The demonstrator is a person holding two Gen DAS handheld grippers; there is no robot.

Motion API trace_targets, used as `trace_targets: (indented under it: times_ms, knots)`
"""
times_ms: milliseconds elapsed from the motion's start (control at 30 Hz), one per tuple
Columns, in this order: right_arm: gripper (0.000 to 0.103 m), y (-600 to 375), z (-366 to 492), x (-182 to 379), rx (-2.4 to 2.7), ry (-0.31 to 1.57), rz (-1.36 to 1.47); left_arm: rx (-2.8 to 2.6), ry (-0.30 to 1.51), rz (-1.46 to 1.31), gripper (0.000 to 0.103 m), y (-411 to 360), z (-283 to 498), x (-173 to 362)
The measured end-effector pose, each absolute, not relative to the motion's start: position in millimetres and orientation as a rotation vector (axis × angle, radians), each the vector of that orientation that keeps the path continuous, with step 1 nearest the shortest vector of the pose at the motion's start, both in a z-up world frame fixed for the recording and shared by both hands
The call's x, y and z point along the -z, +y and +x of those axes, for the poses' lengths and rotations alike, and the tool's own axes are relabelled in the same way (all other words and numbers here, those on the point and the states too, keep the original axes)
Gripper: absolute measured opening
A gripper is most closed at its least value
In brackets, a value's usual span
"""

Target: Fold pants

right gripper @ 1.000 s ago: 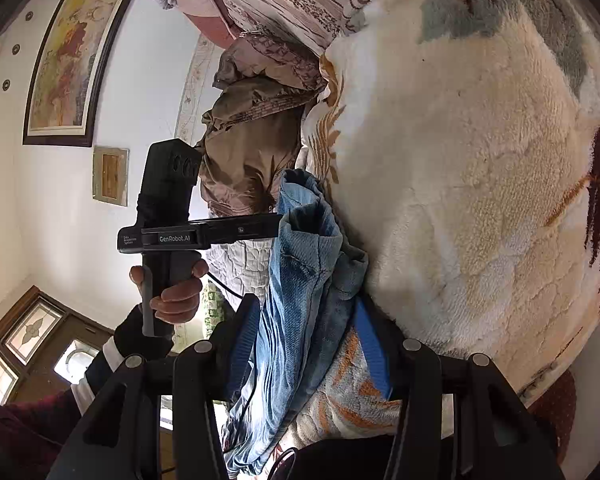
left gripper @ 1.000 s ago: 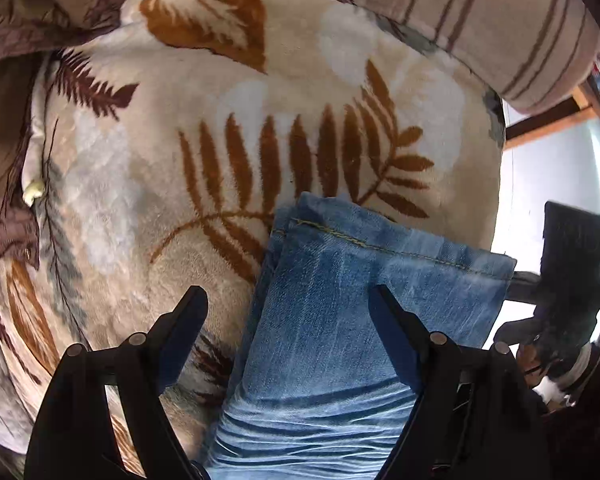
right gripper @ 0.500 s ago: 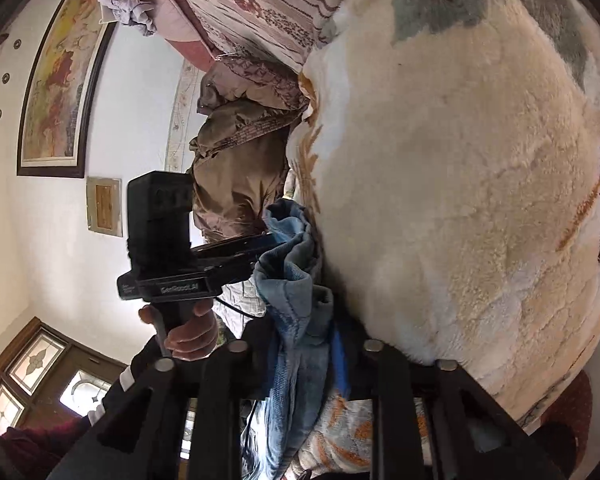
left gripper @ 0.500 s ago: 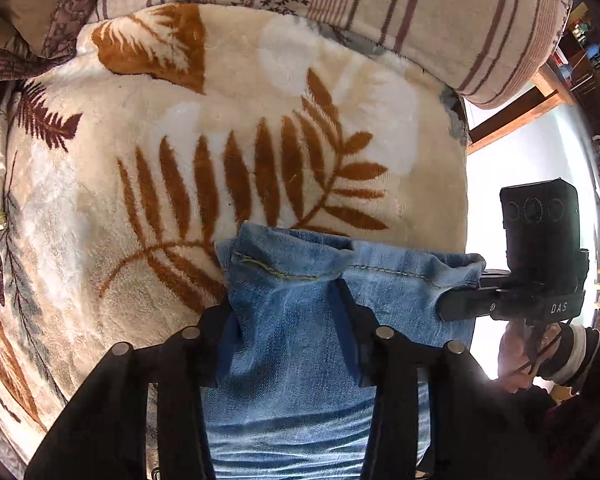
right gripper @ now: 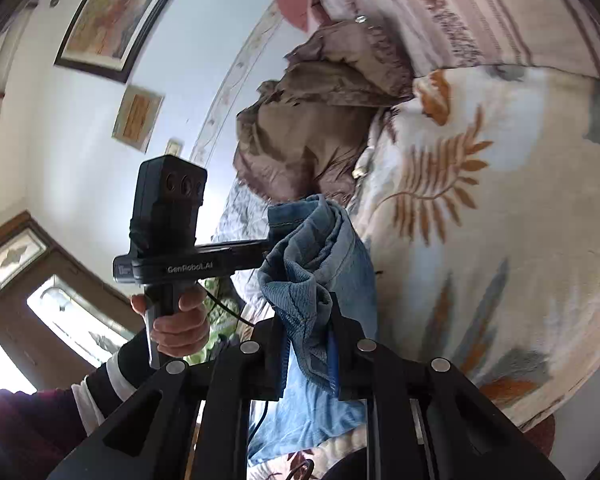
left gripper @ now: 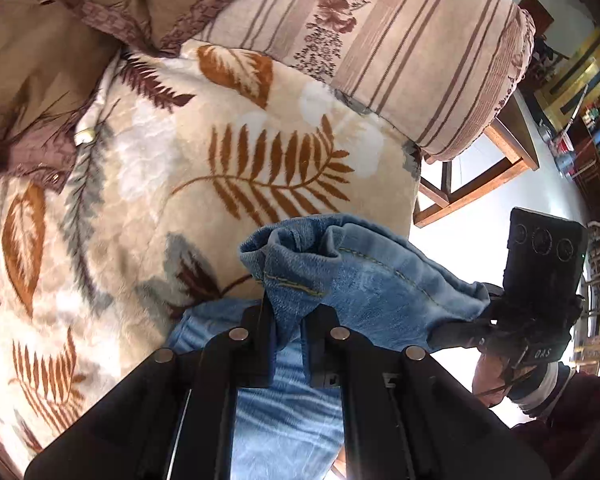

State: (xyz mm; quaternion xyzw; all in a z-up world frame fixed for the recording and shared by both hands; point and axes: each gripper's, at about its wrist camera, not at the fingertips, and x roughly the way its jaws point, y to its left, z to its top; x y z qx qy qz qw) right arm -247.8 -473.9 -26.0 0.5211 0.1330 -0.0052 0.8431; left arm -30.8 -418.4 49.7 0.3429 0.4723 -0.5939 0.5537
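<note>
The blue jeans point(left gripper: 380, 292) lie on a cream blanket with fern leaves point(left gripper: 140, 200), their hem end raised off it. My left gripper point(left gripper: 290, 308) is shut on the left corner of the hem. My right gripper point(right gripper: 308, 320) is shut on the other corner of the same denim point(right gripper: 320, 248), bunched between its fingers. In the left wrist view the right gripper's black body point(left gripper: 544, 276) sits at the right, its fingertips buried in the cloth. The right wrist view shows the left gripper's body point(right gripper: 168, 216) held by a hand point(right gripper: 180, 320).
A striped pillow point(left gripper: 400, 60) lies at the head of the bed, with a brown crumpled quilt point(left gripper: 40, 60) beside it. A wooden frame point(left gripper: 480, 184) stands past the blanket's right edge. Framed pictures point(right gripper: 112, 12) hang on the wall.
Both grippers went from open around the hem to shut on it. Both then rose, lifting the hem off the blanket, and the cloth bunched up.
</note>
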Motion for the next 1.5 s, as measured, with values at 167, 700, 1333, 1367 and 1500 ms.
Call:
trace_targets:
  times_ms: [167, 700, 1333, 1367, 1500]
  knots:
    - [0.015, -422, -202, -4, -0.123, 0.421, 0.944, 1.201, 1.189, 0.749, 0.019, -356, 12, -38]
    - [0.061, -341, -151, -8, -0.174, 0.824, 0.855, 0.815, 1.480, 0.204, 0.057, -205, 87, 4]
    - [0.059, -374, -153, 51, 0.029, 0.905, 1.310, 0.815, 1.559, -0.007, 0.034, -252, 62, 42]
    - [0.028, -375, -151, 52, 0.012, 0.868, 1.311, 0.812, 1.560, -0.026, 0.017, -248, 62, 39]
    - [0.003, -362, -151, 38, -0.087, 0.792, 1.286, 0.798, 1.510, -0.098, 0.014, -220, 58, 16]
